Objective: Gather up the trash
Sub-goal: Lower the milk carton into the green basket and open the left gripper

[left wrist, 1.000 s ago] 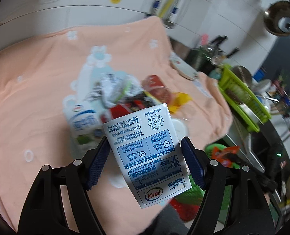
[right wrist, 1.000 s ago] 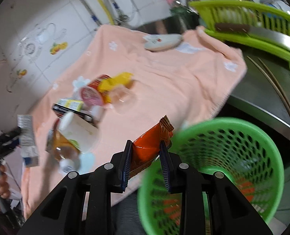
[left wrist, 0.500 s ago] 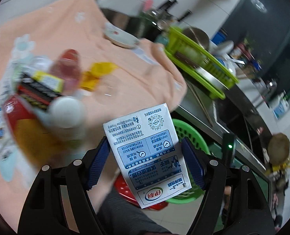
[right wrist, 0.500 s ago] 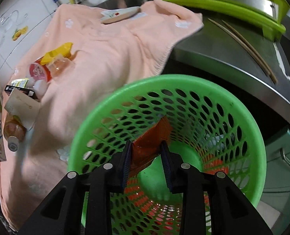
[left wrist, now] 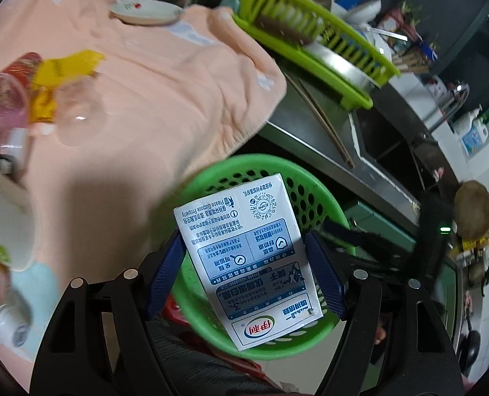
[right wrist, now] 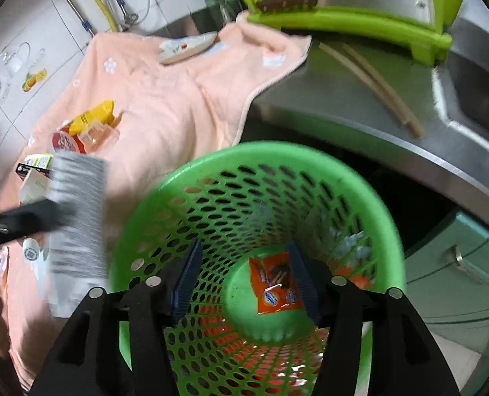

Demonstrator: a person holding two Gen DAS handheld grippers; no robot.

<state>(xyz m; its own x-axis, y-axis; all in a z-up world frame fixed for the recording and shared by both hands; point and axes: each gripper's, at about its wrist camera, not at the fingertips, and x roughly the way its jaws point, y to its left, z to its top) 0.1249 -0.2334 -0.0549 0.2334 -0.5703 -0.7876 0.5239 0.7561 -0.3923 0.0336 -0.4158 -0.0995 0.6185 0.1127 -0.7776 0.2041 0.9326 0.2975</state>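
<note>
- Green perforated plastic basket stands below the edge of the steel desk, and your right hand-held gripper hangs over its mouth, pointing down into it.
- Your right hand-held gripper's blue pads are spreading apart, with nothing pressed between them.
- The orange snack wrapper lies on the basket's green floor, seen between the two pads but free of both.
- Your left hand-held gripper is clamped on a flattened white and blue milk carton, its blue pads against the carton's two side edges.
- You hold that carton over the near rim of the basket, with its printed face turned to the camera and its lettering upside down.
- In the right wrist view the same carton shows as a blurred grey and white slab at the left, just beside the basket's rim.
- The peach-coloured towel with white flowers covers the desk to the left of the basket.
- More rubbish lies on the towel: a yellow wrapper, a clear plastic cup on its side and a red-lidded tub, all well apart from the basket.
- A white shallow dish rests at the towel's far end.
- A lime green dish rack stands on the steel beyond, with a pair of wooden chopsticks lying in front of it.
</note>
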